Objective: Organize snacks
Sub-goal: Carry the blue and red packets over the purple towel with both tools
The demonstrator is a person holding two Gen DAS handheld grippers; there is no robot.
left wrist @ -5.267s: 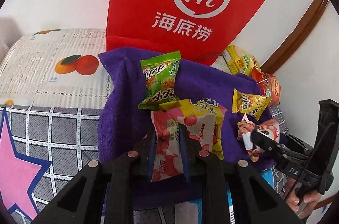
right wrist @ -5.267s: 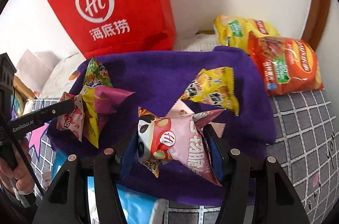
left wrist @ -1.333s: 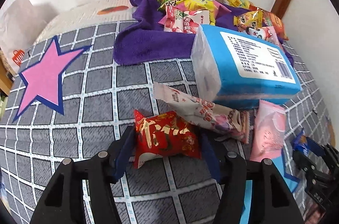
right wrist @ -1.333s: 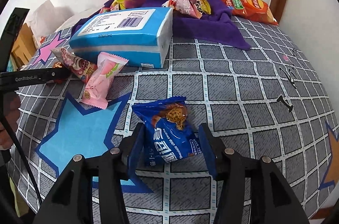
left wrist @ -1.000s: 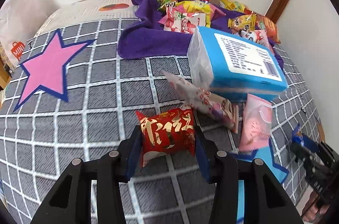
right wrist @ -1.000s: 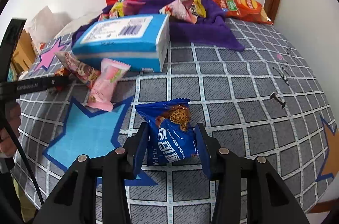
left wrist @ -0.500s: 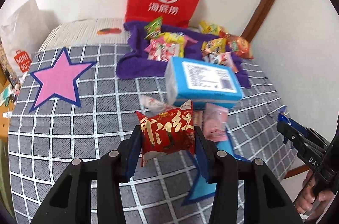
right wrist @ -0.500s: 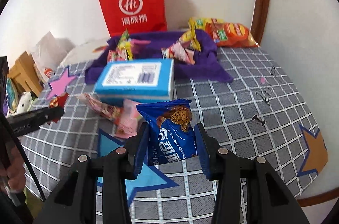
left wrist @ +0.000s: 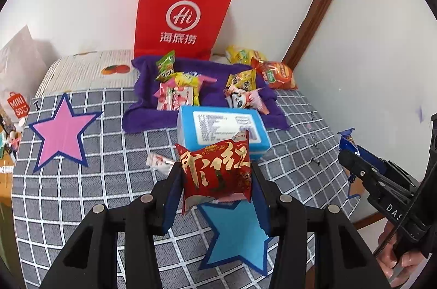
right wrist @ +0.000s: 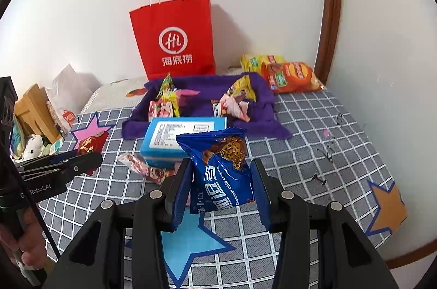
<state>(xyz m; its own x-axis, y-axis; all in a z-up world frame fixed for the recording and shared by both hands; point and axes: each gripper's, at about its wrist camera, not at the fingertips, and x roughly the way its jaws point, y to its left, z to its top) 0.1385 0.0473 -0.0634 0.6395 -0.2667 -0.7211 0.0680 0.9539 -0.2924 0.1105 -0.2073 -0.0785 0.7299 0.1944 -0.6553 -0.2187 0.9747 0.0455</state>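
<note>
Left wrist view: the red snack packet (left wrist: 217, 174) is clamped between the fingers of the left claw (left wrist: 215, 188) and is held above the grid-patterned tabletop (left wrist: 109, 179). In the right wrist view, the blue cookie packet (right wrist: 222, 174) is gripped upright in the right claw (right wrist: 221, 188), in front of the blue box (right wrist: 180, 137). Compared with 1.3 s ago, both packets have been lifted off the tabletop, and the purple cloth (right wrist: 207, 89) with its sorted snacks is seen farther off.

Red snack packet (left wrist: 217, 168) and blue cookie packet (right wrist: 222, 174) — both held aloft.
</note>
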